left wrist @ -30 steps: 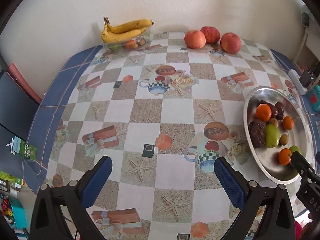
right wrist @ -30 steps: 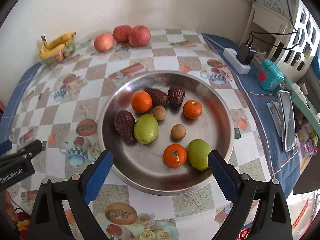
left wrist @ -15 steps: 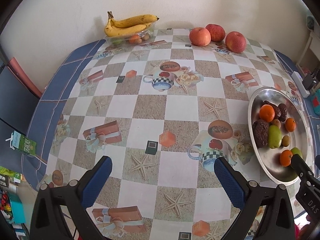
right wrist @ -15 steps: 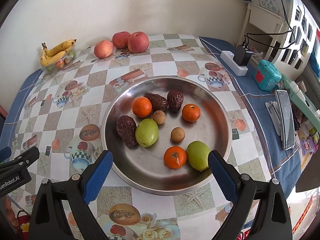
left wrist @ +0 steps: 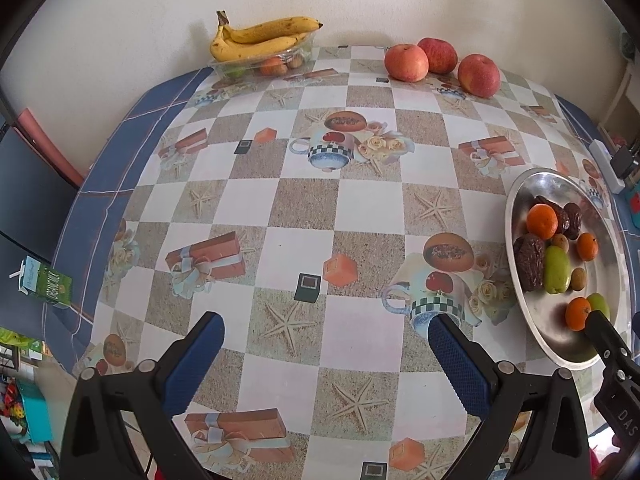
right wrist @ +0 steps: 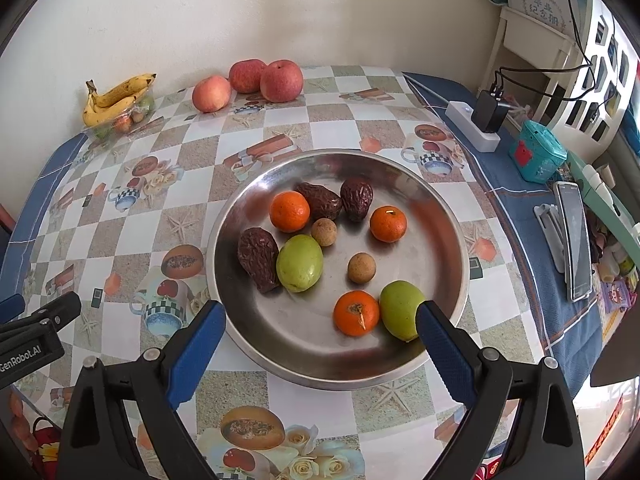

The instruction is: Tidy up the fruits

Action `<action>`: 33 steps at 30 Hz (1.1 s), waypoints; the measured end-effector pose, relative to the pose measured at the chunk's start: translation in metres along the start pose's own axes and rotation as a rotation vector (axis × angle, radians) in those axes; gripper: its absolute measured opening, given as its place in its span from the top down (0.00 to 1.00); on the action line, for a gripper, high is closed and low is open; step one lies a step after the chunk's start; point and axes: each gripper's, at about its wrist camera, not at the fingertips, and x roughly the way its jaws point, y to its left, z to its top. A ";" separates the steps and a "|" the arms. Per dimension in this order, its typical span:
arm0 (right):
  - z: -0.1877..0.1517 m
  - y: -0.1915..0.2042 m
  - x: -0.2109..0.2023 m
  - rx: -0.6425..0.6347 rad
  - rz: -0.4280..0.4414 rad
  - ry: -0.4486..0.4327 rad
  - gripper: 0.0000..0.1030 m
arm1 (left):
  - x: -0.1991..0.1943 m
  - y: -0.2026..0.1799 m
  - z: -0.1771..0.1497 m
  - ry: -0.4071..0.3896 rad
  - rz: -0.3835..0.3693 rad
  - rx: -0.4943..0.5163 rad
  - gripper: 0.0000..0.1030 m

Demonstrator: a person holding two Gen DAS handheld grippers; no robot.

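A round steel plate [right wrist: 448,216] sits on the patterned tablecloth and holds three oranges [right wrist: 289,212], two green fruits [right wrist: 299,263], three dark wrinkled dates [right wrist: 258,258] and two small brown longans [right wrist: 361,267]. The plate also shows at the right of the left wrist view [left wrist: 520,200]. My right gripper [right wrist: 320,340] is open and empty, above the plate's near rim. My left gripper [left wrist: 326,350] is open and empty over the tablecloth, left of the plate. Three red apples [left wrist: 406,63] and a banana bunch [left wrist: 260,38] on a clear tray of small fruits sit at the far edge.
A white power strip with a charger [right wrist: 474,126], a teal box [right wrist: 538,158], and a phone [right wrist: 574,236] lie on the blue cloth right of the plate. A green carton [left wrist: 46,286] is off the table's left edge. A wall runs behind the table.
Both grippers have pulled back and up a little, so the table and plate sit lower and farther in view. Both stay open and no fruit has moved.
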 end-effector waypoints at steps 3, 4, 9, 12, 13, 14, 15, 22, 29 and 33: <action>0.000 0.002 0.001 -0.007 0.001 0.007 0.07 | 0.001 0.002 0.000 0.003 0.001 -0.004 0.00; 0.000 0.003 0.001 -0.009 0.001 0.008 0.07 | 0.001 0.002 0.000 0.005 0.002 -0.006 0.00; -0.001 0.003 0.000 -0.008 0.003 0.007 0.07 | 0.002 0.003 -0.001 0.013 0.003 -0.014 0.00; -0.001 0.002 0.000 -0.001 0.001 0.011 0.07 | 0.003 0.004 -0.001 0.014 0.004 -0.017 0.00; -0.001 0.002 0.000 0.000 0.001 0.011 0.07 | 0.003 0.004 -0.001 0.015 0.004 -0.018 0.00; -0.001 0.001 0.000 0.002 0.001 0.011 0.07 | 0.003 0.004 -0.001 0.016 0.006 -0.019 0.00; -0.001 0.001 -0.001 0.004 0.001 0.011 0.07 | 0.003 0.005 -0.001 0.018 0.008 -0.021 0.00; -0.001 0.000 0.000 0.006 0.001 0.011 0.07 | 0.006 0.008 -0.001 0.036 0.012 -0.032 0.00; -0.002 0.000 0.001 0.011 0.002 0.023 0.07 | 0.010 0.011 -0.002 0.061 0.008 -0.050 0.00; -0.002 0.000 0.002 0.014 0.002 0.034 0.07 | 0.010 0.011 -0.002 0.062 0.008 -0.050 0.00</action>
